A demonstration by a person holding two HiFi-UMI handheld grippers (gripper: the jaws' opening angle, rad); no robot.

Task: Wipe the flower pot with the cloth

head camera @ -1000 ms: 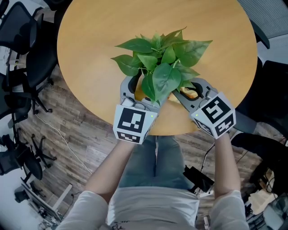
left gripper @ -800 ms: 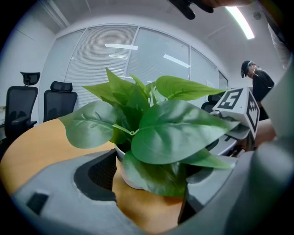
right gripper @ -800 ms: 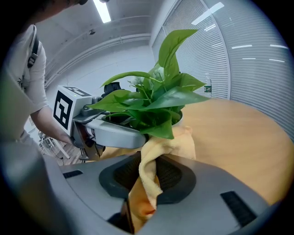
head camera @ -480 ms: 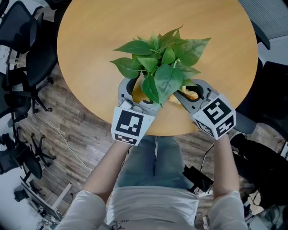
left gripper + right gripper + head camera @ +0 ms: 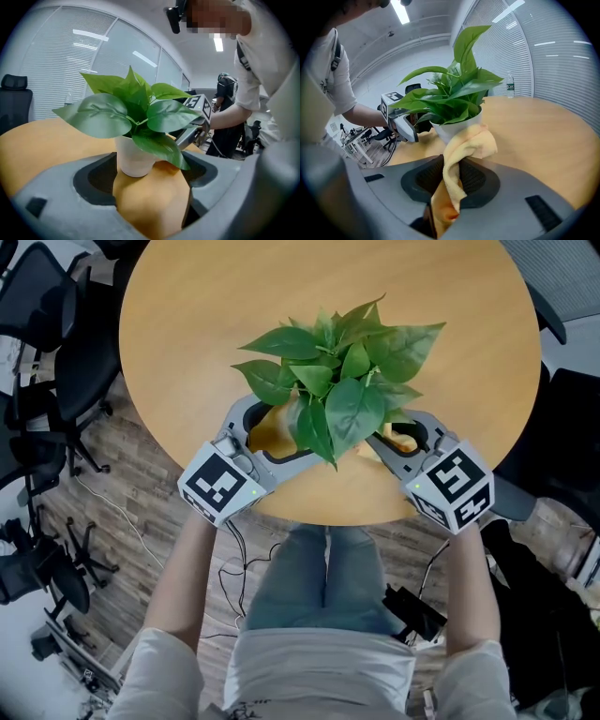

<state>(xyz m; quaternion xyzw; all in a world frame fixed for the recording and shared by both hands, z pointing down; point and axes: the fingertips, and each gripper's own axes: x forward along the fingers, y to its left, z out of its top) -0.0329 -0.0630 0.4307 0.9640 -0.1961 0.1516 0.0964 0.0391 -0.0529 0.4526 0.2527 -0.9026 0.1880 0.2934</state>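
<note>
A leafy green plant (image 5: pixel 337 371) stands in a white pot (image 5: pixel 133 161) near the front of the round wooden table (image 5: pixel 281 296). My left gripper (image 5: pixel 277 432) reaches in from the left with its jaws wide apart. The pot stands at its fingertips, narrower than the gap, and no pad is seen pressing on it. My right gripper (image 5: pixel 394 432) comes in from the right, shut on a yellow cloth (image 5: pixel 461 150). The bunched end of the cloth lies against the pot's wall (image 5: pixel 459 127). From above, the leaves hide most of the pot.
Black office chairs (image 5: pixel 47 343) stand on the wooden floor to the left of the table. Cables (image 5: pixel 122 521) trail on the floor beside the person's legs. A small bottle (image 5: pixel 510 86) stands at the table's far side. The table edge is just below both grippers.
My left gripper has swung out to the left and rolled, so it now meets the pot from the left side. The plant has barely shifted. The right gripper and cloth have stayed put.
</note>
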